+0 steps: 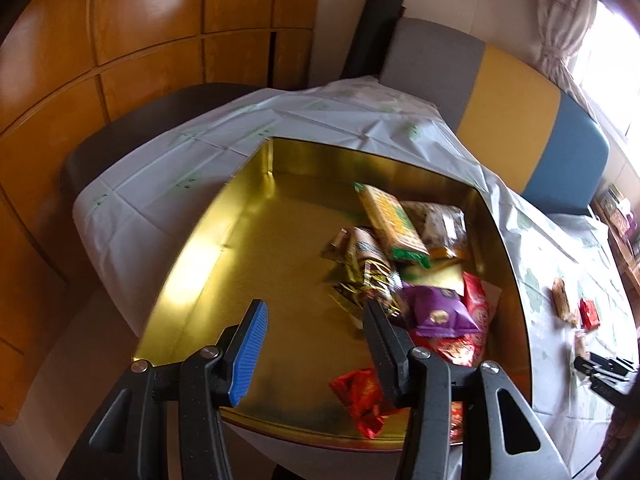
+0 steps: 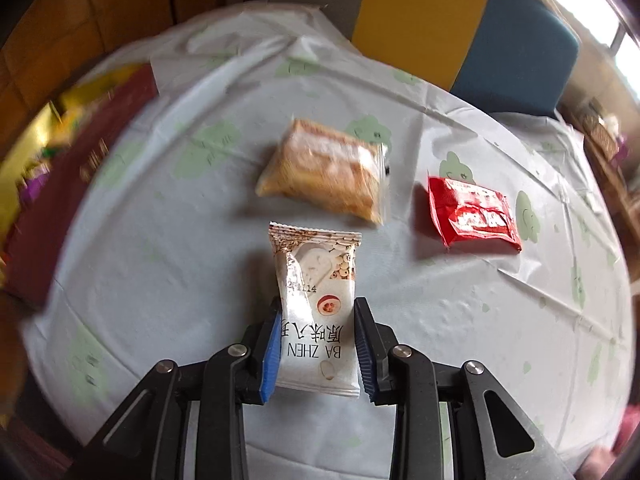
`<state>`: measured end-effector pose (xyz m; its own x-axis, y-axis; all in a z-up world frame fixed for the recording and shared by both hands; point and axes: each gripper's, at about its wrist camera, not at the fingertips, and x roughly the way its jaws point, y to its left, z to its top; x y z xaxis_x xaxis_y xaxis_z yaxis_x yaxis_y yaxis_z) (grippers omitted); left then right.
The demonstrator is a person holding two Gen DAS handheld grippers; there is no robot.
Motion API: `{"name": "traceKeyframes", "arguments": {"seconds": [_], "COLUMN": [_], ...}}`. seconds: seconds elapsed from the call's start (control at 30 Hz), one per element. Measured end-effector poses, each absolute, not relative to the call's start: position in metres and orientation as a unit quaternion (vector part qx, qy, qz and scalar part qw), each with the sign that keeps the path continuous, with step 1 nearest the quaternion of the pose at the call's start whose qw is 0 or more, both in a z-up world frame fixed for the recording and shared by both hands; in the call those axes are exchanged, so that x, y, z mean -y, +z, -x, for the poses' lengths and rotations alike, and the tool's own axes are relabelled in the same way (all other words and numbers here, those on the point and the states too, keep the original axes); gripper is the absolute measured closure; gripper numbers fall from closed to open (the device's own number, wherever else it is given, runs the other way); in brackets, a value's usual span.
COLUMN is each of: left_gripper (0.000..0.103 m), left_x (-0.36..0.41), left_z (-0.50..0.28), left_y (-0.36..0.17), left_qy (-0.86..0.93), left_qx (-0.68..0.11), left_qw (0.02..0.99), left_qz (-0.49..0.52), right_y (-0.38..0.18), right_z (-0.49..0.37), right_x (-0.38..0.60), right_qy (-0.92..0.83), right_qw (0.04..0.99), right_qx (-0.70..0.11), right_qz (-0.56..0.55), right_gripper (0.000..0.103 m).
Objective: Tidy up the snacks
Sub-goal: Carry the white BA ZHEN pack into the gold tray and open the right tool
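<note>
A gold tin tray [image 1: 248, 216] holds several snack packs: a yellow-green pack [image 1: 392, 220], a purple pack [image 1: 438, 310] and a red pack [image 1: 360, 396]. My left gripper [image 1: 316, 316] is open and empty above the tray's near part. My right gripper [image 2: 316, 320] is shut on a white "BA ZHEN" snack pack [image 2: 316, 308] and holds it above the table. A clear-wrapped pastry [image 2: 324, 170] and a red pack [image 2: 472, 212] lie on the tablecloth beyond it; both also show in the left wrist view, the pastry [image 1: 562, 300] and the red pack [image 1: 590, 312].
The round table has a pale cloth with green prints [image 2: 480, 320]. A dark red lid [image 2: 68, 184] lies at the left by the tray. A grey, yellow and blue chair back [image 1: 516, 120] stands behind the table. Wooden cabinets [image 1: 120, 40] are at the left.
</note>
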<state>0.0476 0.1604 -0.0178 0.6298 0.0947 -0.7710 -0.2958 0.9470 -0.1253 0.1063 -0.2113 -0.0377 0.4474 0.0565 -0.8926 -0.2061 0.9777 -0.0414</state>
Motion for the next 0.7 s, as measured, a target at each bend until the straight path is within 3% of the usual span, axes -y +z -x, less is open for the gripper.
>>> {"name": "traceKeyframes", "arguments": {"seconds": [0.33,0.7], "left_gripper": [0.053,0.053], "left_x": [-0.189,-0.199], "left_z": [-0.039,-0.034], "left_y": [-0.017,-0.021], "left_qy": [0.138,0.138], "left_qx": [-0.407,-0.407], "left_qw": [0.892,0.891], "left_qz": [0.142,0.149], "right_y": [0.019,-0.015], "right_z": [-0.096,-0.122], "right_x": [0.086,-0.035], "right_qy": [0.242,0.312], "right_qw": [0.847,0.795], "right_qx": [-0.471,-0.52], "right_qz": [0.042,-0.019], "right_gripper": [0.07,0.067]}}
